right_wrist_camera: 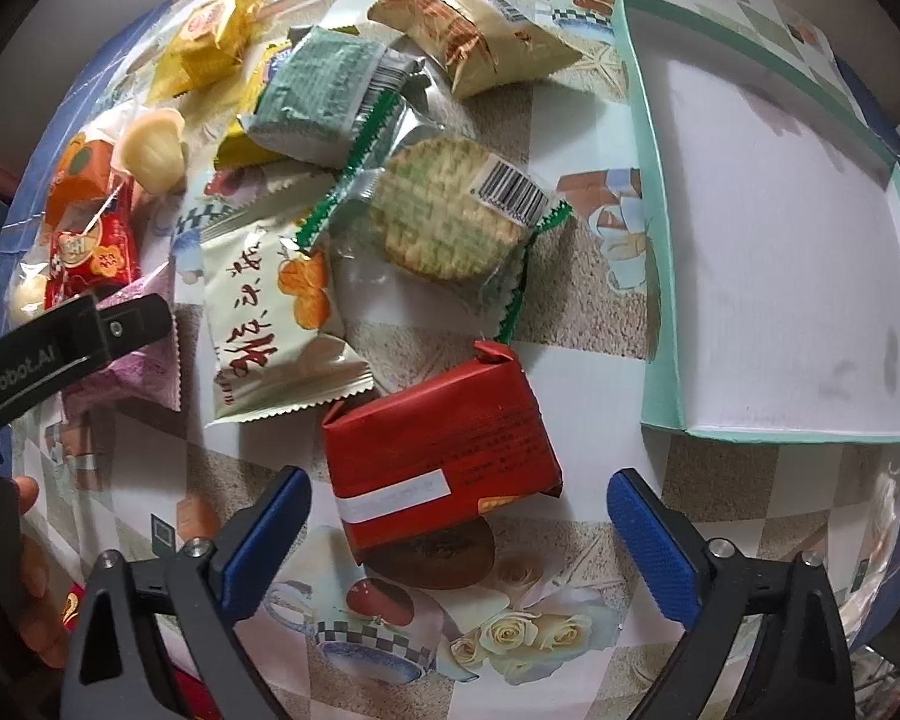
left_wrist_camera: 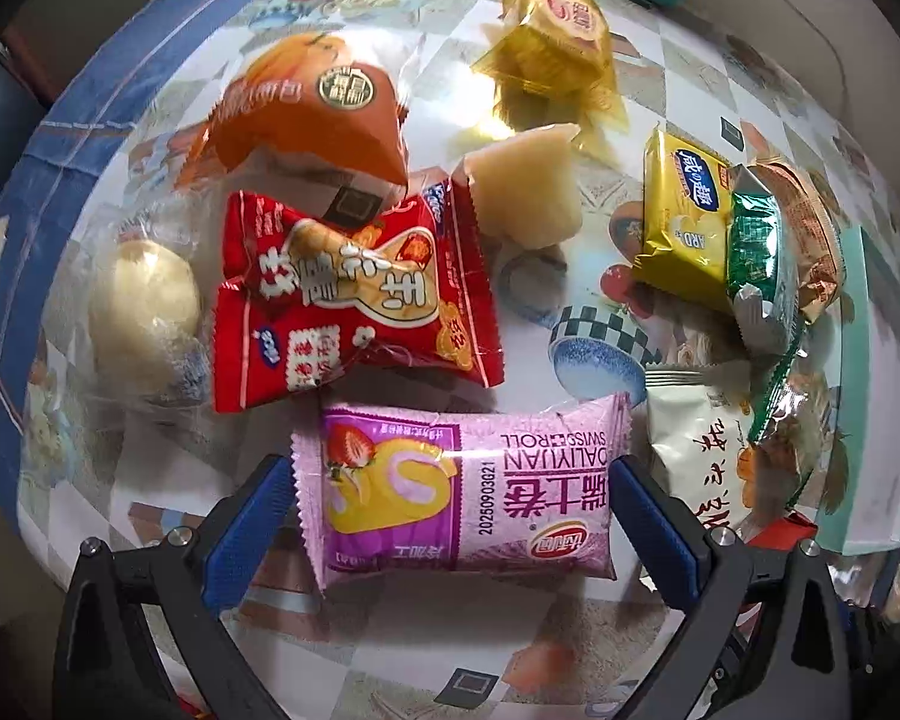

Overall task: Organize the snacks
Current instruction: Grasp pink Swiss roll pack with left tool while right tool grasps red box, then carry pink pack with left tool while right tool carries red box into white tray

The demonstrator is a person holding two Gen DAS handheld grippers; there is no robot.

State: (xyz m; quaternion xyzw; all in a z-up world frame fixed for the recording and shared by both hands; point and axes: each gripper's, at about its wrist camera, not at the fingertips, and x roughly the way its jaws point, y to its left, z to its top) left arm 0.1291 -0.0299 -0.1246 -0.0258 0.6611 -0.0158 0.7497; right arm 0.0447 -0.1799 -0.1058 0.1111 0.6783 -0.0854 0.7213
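In the left wrist view my left gripper point(left_wrist_camera: 450, 492) is open, its blue pads either side of a pink Swiss roll packet point(left_wrist_camera: 462, 480) lying on the table; the pads stand at its ends without squeezing it. Behind it lie a red snack packet point(left_wrist_camera: 354, 300), an orange packet point(left_wrist_camera: 318, 114), a pale jelly cup point(left_wrist_camera: 528, 186) and a yellow cake packet point(left_wrist_camera: 552, 42). In the right wrist view my right gripper point(right_wrist_camera: 459, 516) is open just above a red wrapped block point(right_wrist_camera: 438, 456). A mint-green box point(right_wrist_camera: 774, 222) with a white floor lies to the right.
More snacks crowd the patterned tablecloth point(right_wrist_camera: 570, 552): a white persimmon packet point(right_wrist_camera: 270, 324), a round cracker in clear wrap point(right_wrist_camera: 444, 216), a green packet point(right_wrist_camera: 324, 96), a beige packet point(right_wrist_camera: 480, 36). The left gripper's body point(right_wrist_camera: 60, 348) shows at the right wrist view's left edge.
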